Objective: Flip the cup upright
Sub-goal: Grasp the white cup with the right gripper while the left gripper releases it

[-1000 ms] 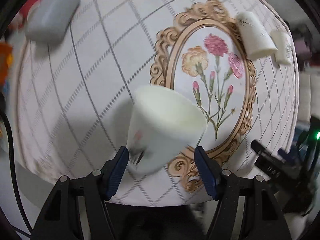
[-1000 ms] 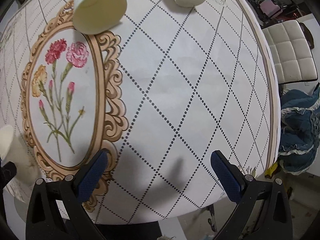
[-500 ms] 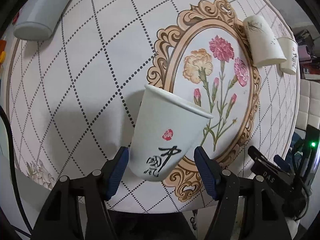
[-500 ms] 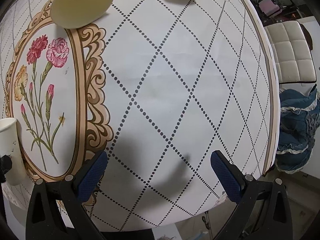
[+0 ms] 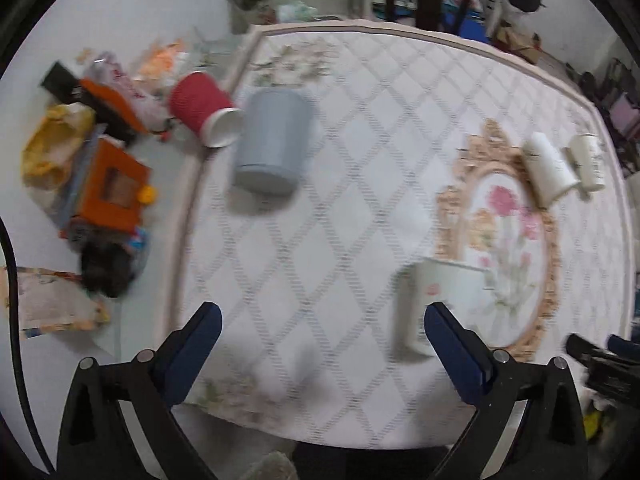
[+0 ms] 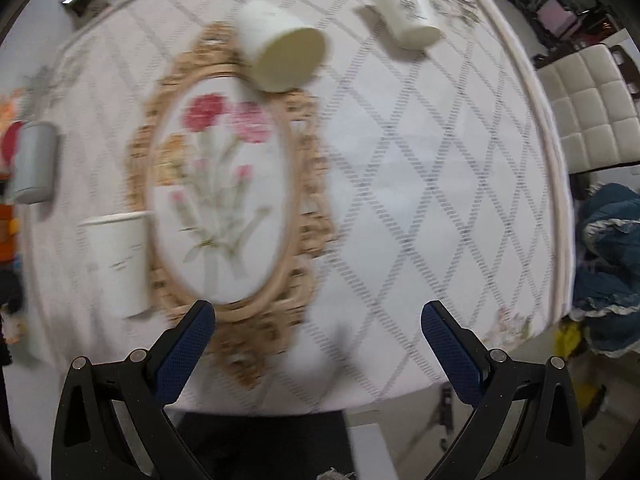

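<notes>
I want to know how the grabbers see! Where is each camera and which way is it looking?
Left wrist: sits behind the open left gripper, above the table's near edge, facing the grey cup; only its blue fingers show.
Right wrist: behind the open right gripper, facing the flower oval.
Both see the upright white cup.

Count, placed against the flower oval (image 6: pixel 222 200) printed on the tablecloth (image 6: pixel 420 184):
- 3 white paper cups: 1 upright (image 6: pixel 118 262) just beside the oval's near-left edge, 1 on its side (image 6: pixel 282 46) at the oval's far rim, 1 on its side (image 6: pixel 404 8) further out past the far right.
- 1 grey cup (image 5: pixel 274 146), on its side, well left of the oval.
- 1 red cup (image 5: pixel 204 108), on its side, beyond the grey one by the cloth's border.
- 5 cups total.
- 2 grippers: left gripper (image 5: pixel 320 350), right gripper (image 6: pixel 318 346).
</notes>
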A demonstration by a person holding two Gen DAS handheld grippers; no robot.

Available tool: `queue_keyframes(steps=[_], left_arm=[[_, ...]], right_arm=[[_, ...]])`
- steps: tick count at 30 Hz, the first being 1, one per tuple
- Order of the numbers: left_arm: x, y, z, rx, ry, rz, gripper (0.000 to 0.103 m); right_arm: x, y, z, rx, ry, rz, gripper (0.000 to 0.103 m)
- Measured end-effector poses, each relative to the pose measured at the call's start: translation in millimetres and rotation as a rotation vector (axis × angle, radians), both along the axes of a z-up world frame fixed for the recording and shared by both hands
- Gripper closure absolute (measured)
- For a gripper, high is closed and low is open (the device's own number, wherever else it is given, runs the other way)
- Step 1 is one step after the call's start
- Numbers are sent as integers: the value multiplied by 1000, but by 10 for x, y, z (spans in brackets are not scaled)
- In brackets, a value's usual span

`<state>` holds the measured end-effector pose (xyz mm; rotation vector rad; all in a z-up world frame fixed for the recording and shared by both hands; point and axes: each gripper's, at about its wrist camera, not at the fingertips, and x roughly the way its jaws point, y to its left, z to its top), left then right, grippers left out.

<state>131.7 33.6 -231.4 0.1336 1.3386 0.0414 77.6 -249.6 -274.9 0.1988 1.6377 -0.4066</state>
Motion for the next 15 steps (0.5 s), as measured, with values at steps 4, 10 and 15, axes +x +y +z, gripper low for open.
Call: queue_keyframes(steps=[4, 10, 15], left_arm=[[-71, 291, -241, 13, 48, 39, 0], [-136, 580, -603, 81, 84, 64, 0], [-199, 769, -717, 101, 110, 85, 0]], right_arm=[[147, 465, 31, 57, -31, 24, 2], [498, 1098, -121, 92, -40, 72, 10], [729, 1415, -339, 106, -23, 99, 14]])
